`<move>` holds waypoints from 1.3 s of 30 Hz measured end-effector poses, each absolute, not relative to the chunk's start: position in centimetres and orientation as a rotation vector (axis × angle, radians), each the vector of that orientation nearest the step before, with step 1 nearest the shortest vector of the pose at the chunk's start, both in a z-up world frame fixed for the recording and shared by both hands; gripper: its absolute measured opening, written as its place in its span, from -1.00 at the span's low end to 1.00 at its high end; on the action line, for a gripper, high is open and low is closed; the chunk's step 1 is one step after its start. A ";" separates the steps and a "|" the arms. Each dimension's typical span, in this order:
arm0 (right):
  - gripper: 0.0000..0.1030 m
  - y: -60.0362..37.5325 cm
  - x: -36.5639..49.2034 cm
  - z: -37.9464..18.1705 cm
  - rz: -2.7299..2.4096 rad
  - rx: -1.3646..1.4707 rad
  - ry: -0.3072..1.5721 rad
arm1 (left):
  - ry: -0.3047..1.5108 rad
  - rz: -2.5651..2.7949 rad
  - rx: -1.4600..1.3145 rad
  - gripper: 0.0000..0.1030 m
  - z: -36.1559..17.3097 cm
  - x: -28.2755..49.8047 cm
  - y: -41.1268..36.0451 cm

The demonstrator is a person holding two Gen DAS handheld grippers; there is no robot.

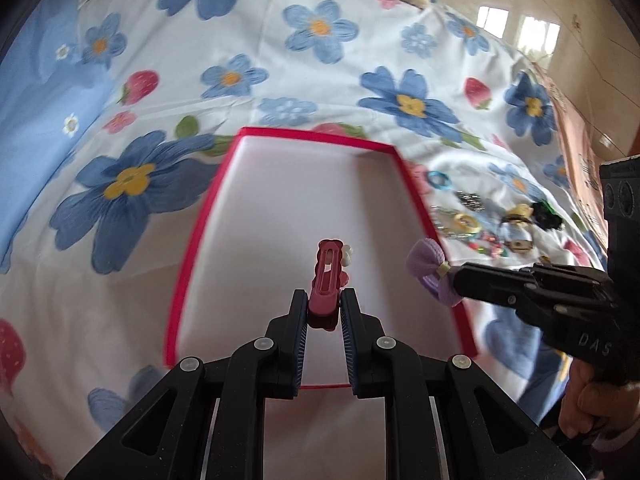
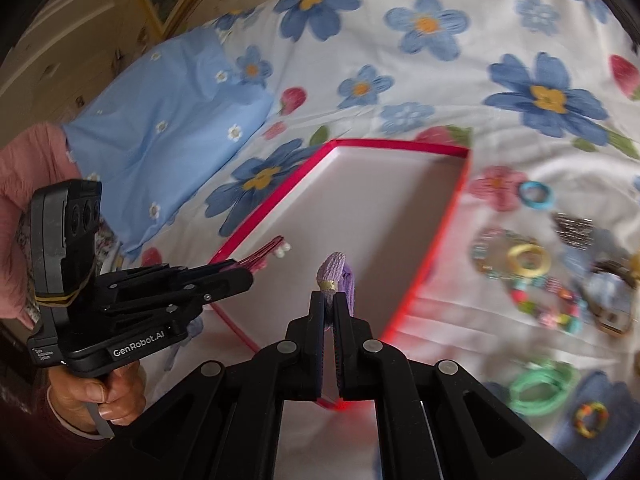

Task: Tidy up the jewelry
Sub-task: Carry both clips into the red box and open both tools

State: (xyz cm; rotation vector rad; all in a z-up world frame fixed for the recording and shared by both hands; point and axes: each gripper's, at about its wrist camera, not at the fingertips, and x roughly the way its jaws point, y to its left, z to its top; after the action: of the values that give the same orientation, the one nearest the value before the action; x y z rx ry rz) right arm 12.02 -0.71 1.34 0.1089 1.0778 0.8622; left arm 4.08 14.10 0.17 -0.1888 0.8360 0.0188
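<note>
Fingers (image 1: 301, 312) pinch pink hair clip (image 1: 327, 276) above red-rimmed box (image 1: 280, 200).

Pink hair clip (image 1: 326, 280) pinched upright in my left fingers (image 1: 298, 312), purple bow (image 2: 336, 276) clamped in my right fingers (image 2: 318, 312), both over the shallow red-rimmed box (image 1: 200, 216); more jewelry pile (image 2: 532, 276) lies scattered just right of it on the bed.

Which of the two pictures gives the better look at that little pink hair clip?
The left wrist view: the pink hair clip stands front-on between the jaws, slot and white charm clear. The right wrist view shows it only edge-on as thin pink lines past the left gripper.
</note>
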 end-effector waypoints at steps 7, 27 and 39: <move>-0.93 2.8 11.9 -0.7 0.890 0.037 1.127 | 0.875 0.053 -0.203 -0.70 -1.2 5.8 15.7; -0.54 4.2 12.8 -3.0 0.906 0.037 1.221 | 0.926 0.081 -0.184 -0.55 -3.6 7.6 15.9; -0.32 0.5 12.2 -0.2 0.873 0.128 1.144 | 0.864 0.093 -0.223 0.09 -1.1 5.3 15.4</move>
State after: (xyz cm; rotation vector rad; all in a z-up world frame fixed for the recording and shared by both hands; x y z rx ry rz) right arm 12.22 0.50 -0.18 0.1282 1.1442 0.8726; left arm 5.34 15.41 -1.12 -0.2235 0.8639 0.0931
